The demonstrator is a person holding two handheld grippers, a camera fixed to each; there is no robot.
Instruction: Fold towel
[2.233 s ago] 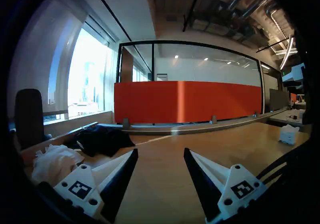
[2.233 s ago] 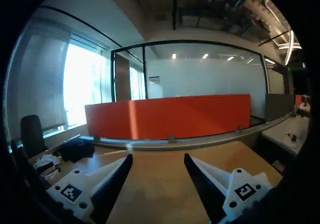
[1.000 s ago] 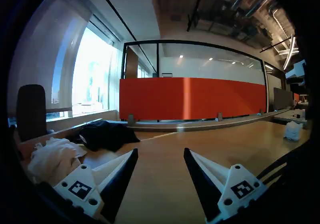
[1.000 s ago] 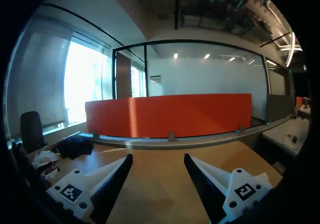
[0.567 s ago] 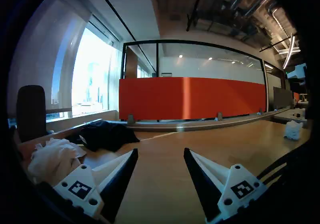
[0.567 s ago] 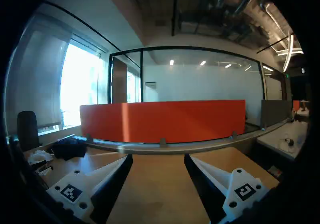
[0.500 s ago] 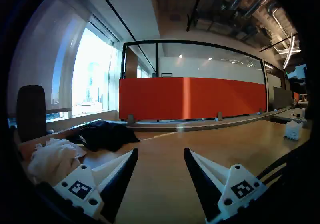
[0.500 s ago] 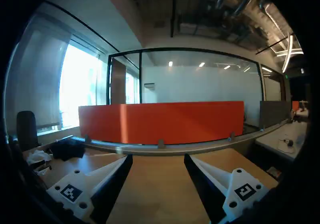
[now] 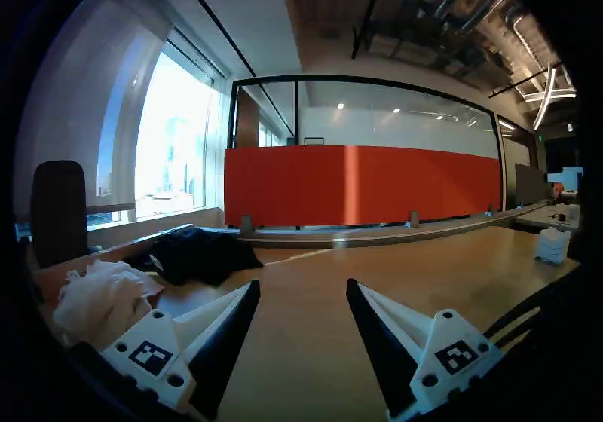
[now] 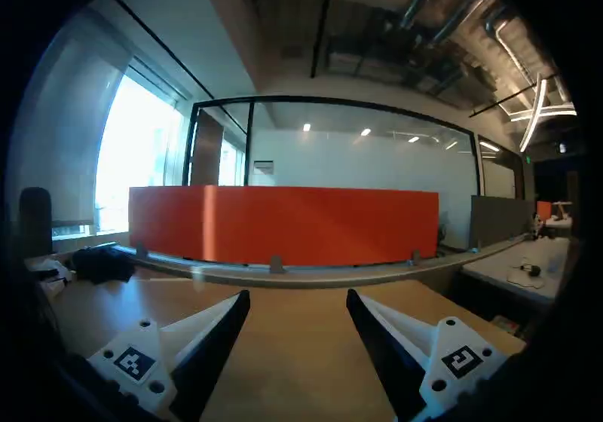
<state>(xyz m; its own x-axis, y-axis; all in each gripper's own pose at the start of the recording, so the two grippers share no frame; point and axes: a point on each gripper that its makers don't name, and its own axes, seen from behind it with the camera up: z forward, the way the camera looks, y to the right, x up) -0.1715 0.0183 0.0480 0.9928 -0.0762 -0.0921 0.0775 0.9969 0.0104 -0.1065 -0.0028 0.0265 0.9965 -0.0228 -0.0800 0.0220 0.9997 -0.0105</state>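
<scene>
A broad wooden table (image 9: pixel 316 347) is seen spreading ahead in both views, bounded at its far edge by a long orange partition (image 9: pixel 362 185) with glass walls above it. A bright window (image 9: pixel 169 158) is found on the left, and a black chair back (image 9: pixel 56 211) is placed before it at the table's left end. A crumpled black cloth (image 9: pixel 196 255) is laid on the table towards the far left. Just beside it, nearer the camera, the white towel (image 9: pixel 98 305) is heaped in an unfolded bundle. In the left gripper view, the left gripper (image 9: pixel 301 285) is held low over bare wood with its two fingers spread apart and nothing between them. The towel is located to the left of its left finger, apart from it and untouched. In the right gripper view, the right gripper (image 10: pixel 296 295) is likewise held with fingers parted and nothing clasped, over bare table. There the black cloth is seen far off at the left edge. A small folded white stack (image 9: pixel 552 244) is set at the table's far right.
</scene>
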